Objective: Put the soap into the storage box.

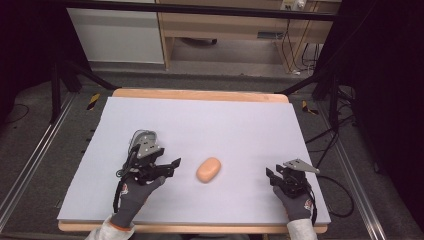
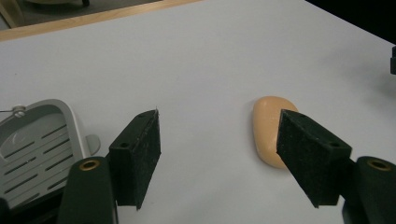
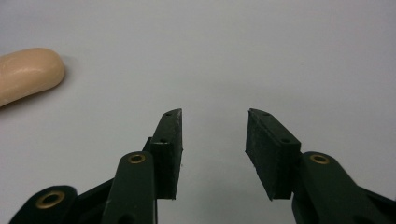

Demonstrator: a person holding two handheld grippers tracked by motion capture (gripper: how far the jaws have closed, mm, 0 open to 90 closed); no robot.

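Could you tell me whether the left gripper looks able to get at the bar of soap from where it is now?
Probably yes. The left gripper is open and points at the soap, with bare table between them and nothing in the way.

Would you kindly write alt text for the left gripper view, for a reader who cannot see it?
A peach-coloured oval soap bar lies on a white table, partly behind one of the left gripper's two wide-open black jaws, with nothing between them. A grey slotted dish sits at the lower left.
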